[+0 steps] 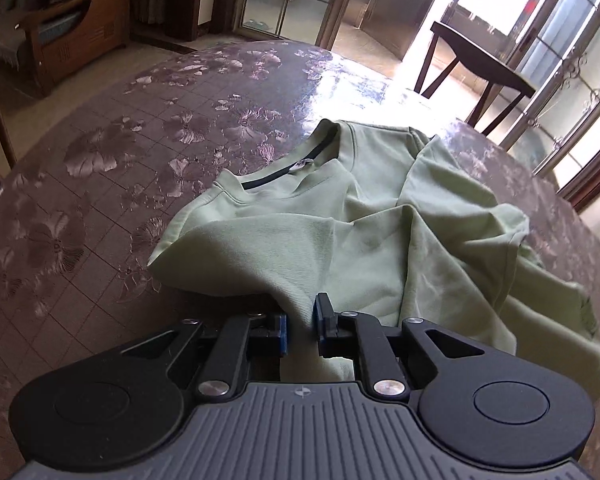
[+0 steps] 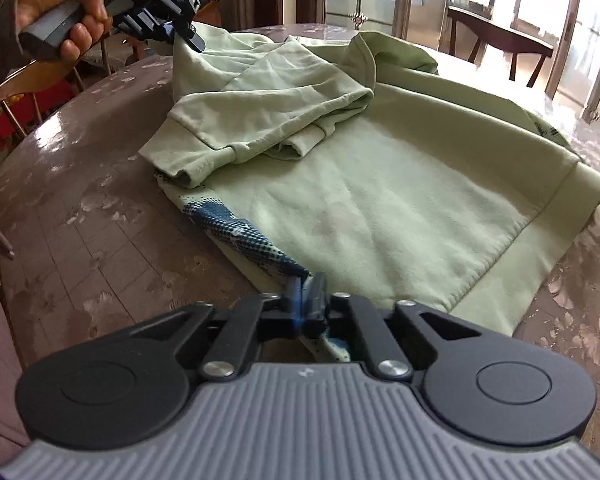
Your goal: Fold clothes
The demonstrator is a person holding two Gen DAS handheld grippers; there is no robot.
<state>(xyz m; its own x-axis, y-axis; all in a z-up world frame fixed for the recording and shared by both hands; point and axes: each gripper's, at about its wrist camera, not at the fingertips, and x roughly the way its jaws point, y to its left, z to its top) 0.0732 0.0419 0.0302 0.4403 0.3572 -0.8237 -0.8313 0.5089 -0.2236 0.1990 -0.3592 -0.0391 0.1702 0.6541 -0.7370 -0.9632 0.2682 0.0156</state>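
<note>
On the floral table [image 1: 100, 152] lies one pale green shirt [image 2: 380, 200], and you work it with two grippers. Your left hand [image 2: 60, 4] tilts the left gripper [image 1: 300, 322] downward, its fingers pinching a raised fold near the shoulder. Your right gripper [image 2: 308, 292] sits low at the near edge, fingers clamped narrow on the blue-printed hem, cloth trailing between them.
</note>
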